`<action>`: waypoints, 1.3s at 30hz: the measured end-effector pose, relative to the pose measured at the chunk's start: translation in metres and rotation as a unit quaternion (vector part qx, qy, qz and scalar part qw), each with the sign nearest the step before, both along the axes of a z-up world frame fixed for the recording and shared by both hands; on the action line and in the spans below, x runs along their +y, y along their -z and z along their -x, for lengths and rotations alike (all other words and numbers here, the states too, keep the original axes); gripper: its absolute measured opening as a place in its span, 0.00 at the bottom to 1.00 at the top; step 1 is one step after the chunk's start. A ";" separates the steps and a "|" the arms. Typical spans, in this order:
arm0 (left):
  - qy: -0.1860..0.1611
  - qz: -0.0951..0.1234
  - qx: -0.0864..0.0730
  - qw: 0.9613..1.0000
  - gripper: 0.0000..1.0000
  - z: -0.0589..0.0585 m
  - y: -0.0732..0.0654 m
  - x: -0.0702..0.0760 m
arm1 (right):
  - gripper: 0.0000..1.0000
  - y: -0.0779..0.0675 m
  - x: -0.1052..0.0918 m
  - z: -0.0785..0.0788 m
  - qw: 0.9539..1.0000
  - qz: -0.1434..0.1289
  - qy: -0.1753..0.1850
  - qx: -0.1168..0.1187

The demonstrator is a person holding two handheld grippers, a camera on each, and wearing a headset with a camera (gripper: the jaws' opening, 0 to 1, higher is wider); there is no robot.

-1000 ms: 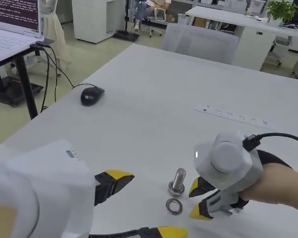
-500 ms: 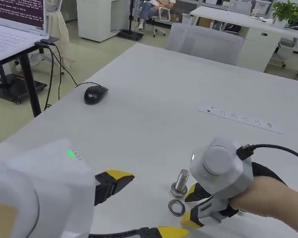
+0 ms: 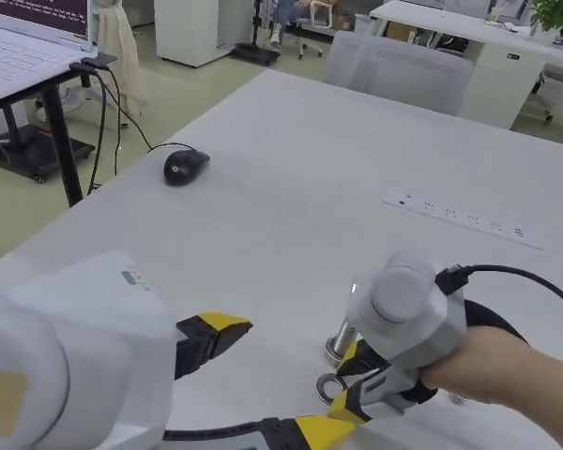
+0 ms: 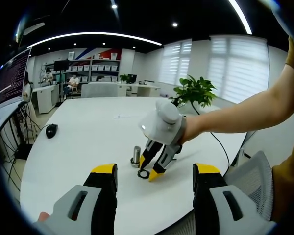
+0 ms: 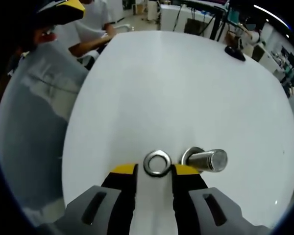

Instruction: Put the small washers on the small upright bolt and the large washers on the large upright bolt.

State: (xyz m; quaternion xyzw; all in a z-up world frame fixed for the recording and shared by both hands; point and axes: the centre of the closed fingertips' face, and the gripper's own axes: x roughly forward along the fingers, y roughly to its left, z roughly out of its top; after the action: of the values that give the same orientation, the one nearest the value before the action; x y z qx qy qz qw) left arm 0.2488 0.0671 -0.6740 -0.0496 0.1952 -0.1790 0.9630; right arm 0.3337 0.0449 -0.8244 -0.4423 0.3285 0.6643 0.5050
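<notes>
Closer in than a second ago, the right gripper [image 3: 349, 380] now has its yellow-tipped jaws on either side of the washer [image 3: 329, 385], where before they stood off to one side of it. The washer and the bolt [image 3: 342, 338] keep their places on the desk [image 3: 291, 187].

The washer lies flat near the near edge of the desk. In the right gripper view the washer [image 5: 157, 163] sits between the tips of the right gripper [image 5: 155, 169]. Its jaws are parted a little wider than the ring: one tip is right against its rim, and a sliver of desk shows at the other, so nothing is clamped.

The bolt [image 5: 208, 160] stands upright on its wide base just beside the washer, on the far side of it from the near edge. In the head view the gripper's body hides part of it. A hand [image 3: 493, 366] holds this gripper, and a black cable runs from its top.

The left gripper [image 3: 272, 380] hangs over the near edge with its jaws spread wide and nothing between them. Its own view looks across at the right gripper [image 4: 148, 169], the washer [image 4: 143, 174] and the bolt [image 4: 136, 155].

A mouse [image 3: 185, 166] lies near the left edge, and a power strip [image 3: 460, 217] lies towards the far right.
</notes>
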 end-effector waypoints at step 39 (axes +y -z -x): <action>-0.013 0.002 0.000 1.000 0.61 0.005 0.000 0.004 | 0.22 -0.001 0.000 0.002 1.000 0.016 -0.004 -0.005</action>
State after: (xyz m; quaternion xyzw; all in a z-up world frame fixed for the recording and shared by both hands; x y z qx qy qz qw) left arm 0.2435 0.0709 -0.6737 -0.0540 0.1939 -0.1672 0.9652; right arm 0.3313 0.0444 -0.8232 -0.4551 0.3345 0.6590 0.4967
